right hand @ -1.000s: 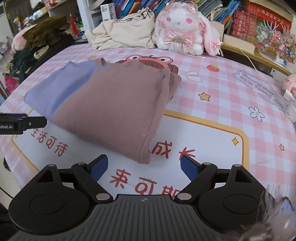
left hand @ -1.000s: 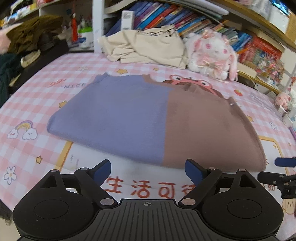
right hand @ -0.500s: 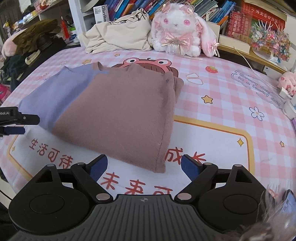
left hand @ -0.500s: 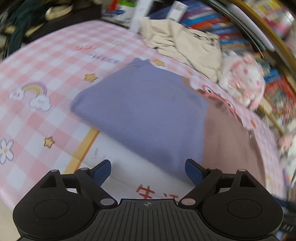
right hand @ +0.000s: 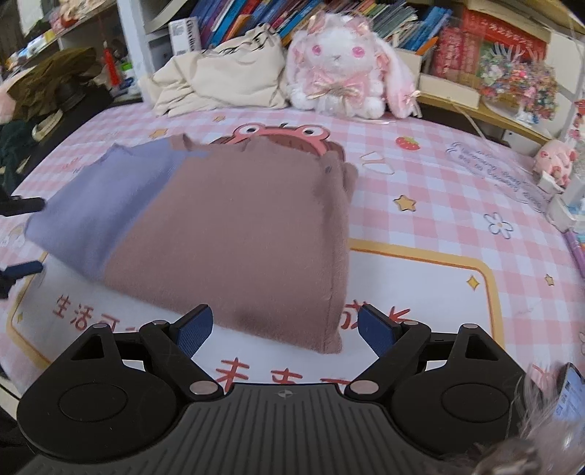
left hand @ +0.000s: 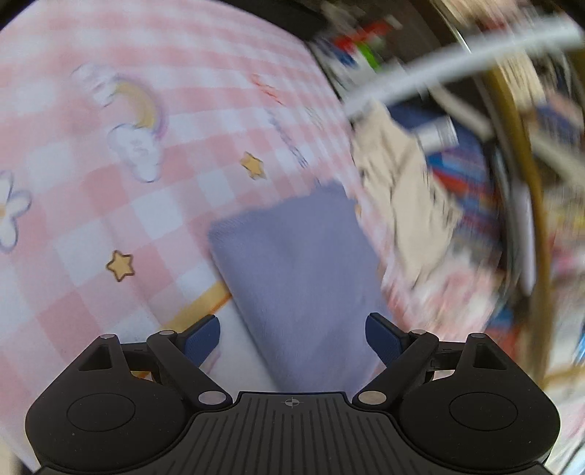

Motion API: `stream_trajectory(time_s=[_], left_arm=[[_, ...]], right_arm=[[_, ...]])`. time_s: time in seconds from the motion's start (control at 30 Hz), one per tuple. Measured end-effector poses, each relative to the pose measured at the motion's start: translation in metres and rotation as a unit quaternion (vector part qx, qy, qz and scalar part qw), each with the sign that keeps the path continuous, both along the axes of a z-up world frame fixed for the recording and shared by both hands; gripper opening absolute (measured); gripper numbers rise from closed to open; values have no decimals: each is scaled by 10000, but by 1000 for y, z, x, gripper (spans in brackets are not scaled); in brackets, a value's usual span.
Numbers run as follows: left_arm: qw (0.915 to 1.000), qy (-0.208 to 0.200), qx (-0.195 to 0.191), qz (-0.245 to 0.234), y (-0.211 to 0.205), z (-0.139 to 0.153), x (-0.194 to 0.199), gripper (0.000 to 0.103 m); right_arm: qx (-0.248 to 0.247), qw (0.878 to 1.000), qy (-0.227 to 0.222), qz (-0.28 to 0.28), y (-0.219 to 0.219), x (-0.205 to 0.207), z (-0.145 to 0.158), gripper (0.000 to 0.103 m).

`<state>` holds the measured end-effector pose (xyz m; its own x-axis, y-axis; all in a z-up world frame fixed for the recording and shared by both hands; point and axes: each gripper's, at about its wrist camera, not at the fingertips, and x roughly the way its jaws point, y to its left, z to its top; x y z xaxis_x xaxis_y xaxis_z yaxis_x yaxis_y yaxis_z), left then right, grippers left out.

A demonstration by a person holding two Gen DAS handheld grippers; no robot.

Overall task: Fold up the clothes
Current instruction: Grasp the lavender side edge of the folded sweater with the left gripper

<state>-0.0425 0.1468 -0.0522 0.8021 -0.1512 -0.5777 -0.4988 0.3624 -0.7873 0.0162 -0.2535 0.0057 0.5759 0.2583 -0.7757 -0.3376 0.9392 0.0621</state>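
Note:
A folded garment lies on the pink checked bed cover [right hand: 457, 204]. It has a brown part [right hand: 248, 234] and a lilac part [right hand: 106, 197]. My right gripper [right hand: 285, 325] is open and empty, just in front of the brown part's near edge. My left gripper [left hand: 292, 338] is open and empty, with its fingers on either side of the lilac end [left hand: 303, 277], just above it. The left wrist view is tilted and blurred. The left gripper's fingers [right hand: 22, 270] show at the left edge of the right wrist view, beside the lilac end.
A cream garment [right hand: 219, 80] lies heaped at the back of the bed, next to a white and pink plush rabbit [right hand: 343, 65]. Bookshelves [right hand: 365, 14] stand behind. Dark clothes [right hand: 55, 80] are piled at the back left. Small items [right hand: 555, 171] line the right edge.
My left gripper has swung to the left end of the garment and rolled, so it now faces the lilac end. My right gripper has moved closer to the brown edge.

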Motion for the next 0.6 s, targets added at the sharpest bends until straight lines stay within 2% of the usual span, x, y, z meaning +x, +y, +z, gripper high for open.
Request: stream_trajectory(time_s=[0.1,0.23,0.3,0.37,0.43,0.53,0.57,0.6], left_arm=[[9988,-118,-283,370,10,-5,-2,89],[9976,-152,-316,592,19,-4,4,89],[9975,-148,-270,644,23,-4,8,88],[9980,-125,-137,605,23,-3,14,87],[9989,-42,182,433,19,2,21,86],[9974,97,662,258,9,7,25,78],[9968,135,763,216,8,7,26,72],[9969,176,745,166,9,6,27,58]], right_arm=[[46,9995,-187,-262,-4,1,6,84],[66,9970,-131,-762,-15,11,5,83],[8,9951,12,-990,-21,18,-2,79],[-42,9934,184,-1130,-25,24,-9,69],[-50,9931,268,-1143,-25,25,-14,66],[-51,9931,349,-1122,-24,27,-20,59],[-47,9933,363,-1092,-23,27,-21,55],[-36,9935,383,-1068,-22,27,-22,53]])
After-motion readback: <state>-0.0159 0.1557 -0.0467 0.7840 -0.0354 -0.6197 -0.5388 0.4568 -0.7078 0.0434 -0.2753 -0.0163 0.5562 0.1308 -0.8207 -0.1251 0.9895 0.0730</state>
